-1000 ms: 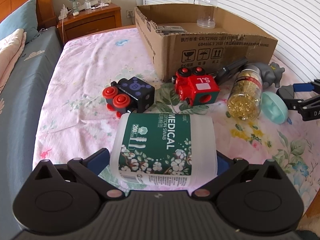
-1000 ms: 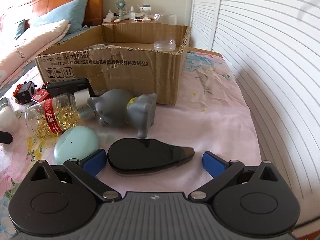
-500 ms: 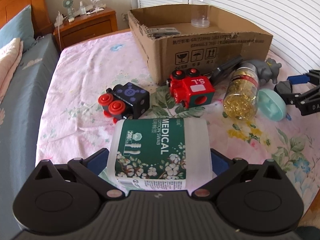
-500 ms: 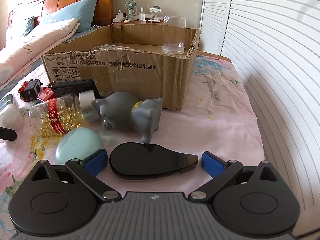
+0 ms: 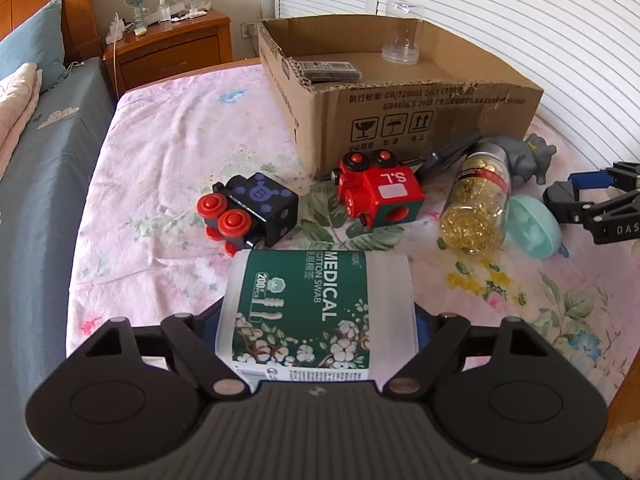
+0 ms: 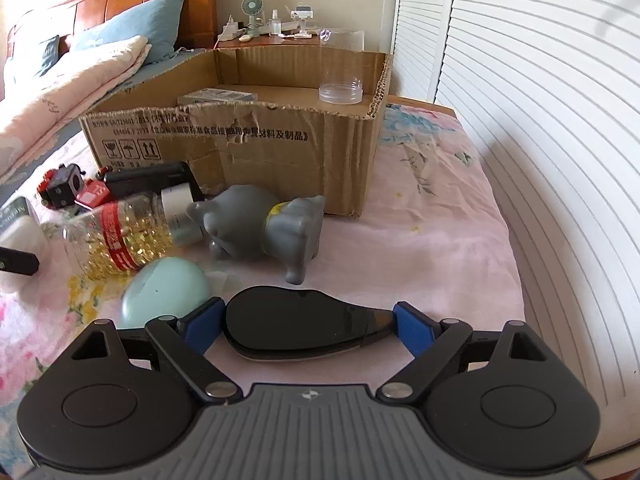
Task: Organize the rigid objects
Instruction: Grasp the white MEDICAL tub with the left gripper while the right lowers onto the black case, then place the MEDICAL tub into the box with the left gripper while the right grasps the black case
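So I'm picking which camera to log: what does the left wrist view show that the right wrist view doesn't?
Left only: its own gripper shut on the cotton swab box, and the face of the red cube toy marked S.L. Right only: its own gripper closing around the black teardrop-shaped object. Both: the cardboard box, capsule bottle, grey elephant and mint case.

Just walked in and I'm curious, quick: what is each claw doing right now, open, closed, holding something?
Left claw: closed on the cotton swab box.
Right claw: closed on the black device.
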Demonstrator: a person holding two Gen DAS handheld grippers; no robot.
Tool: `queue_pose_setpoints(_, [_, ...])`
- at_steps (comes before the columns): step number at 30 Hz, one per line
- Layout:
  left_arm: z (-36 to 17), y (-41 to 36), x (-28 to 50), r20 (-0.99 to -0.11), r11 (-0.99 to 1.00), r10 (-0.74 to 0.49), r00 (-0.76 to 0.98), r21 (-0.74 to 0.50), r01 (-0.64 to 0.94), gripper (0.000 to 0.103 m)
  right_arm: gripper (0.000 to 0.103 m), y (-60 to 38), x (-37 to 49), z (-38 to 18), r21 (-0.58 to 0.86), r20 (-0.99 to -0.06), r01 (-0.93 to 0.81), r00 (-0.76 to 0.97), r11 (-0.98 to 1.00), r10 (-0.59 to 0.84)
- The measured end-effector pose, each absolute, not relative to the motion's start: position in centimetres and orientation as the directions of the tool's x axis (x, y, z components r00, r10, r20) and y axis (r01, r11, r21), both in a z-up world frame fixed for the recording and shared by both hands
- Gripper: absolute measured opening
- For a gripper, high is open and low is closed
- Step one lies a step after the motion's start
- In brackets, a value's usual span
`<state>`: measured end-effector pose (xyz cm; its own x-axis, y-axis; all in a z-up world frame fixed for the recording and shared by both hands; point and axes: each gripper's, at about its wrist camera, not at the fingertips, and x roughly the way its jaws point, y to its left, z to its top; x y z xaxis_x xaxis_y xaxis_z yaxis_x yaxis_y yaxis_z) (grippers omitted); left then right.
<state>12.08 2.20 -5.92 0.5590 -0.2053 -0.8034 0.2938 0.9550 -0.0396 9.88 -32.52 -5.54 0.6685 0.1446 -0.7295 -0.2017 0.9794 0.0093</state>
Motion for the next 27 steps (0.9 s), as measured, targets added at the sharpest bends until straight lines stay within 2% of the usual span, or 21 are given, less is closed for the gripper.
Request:
queue_pose_setpoints(13, [-1.4, 1.9, 11.3, -0.780, 0.931, -0.274, 0.562, -0.070, 0.358, 0.083, 0.093, -32.5, 8.4, -1.1, -0.003, -0.688, -0.245, 0.704, 0.969, 0.176])
queue_pose_setpoints(23, [3.9, -1.4, 14.6, -0.666, 0.912, -0.314, 0.676, -0.013, 0.410, 0.083, 0.093, -31.4, 8.5, 2.9, -0.012, -0.609, -0.301, 0.758, 0.953, 0.232])
queue_pose_setpoints(27, [4.9, -3.2, 17.6, -0.648, 0.909, -0.317, 0.693, 0.000, 0.416, 0.083, 0.093, -30.9, 9.0, 4.1, -0.029, -0.589, -0.318, 0.771, 0.948, 0.240])
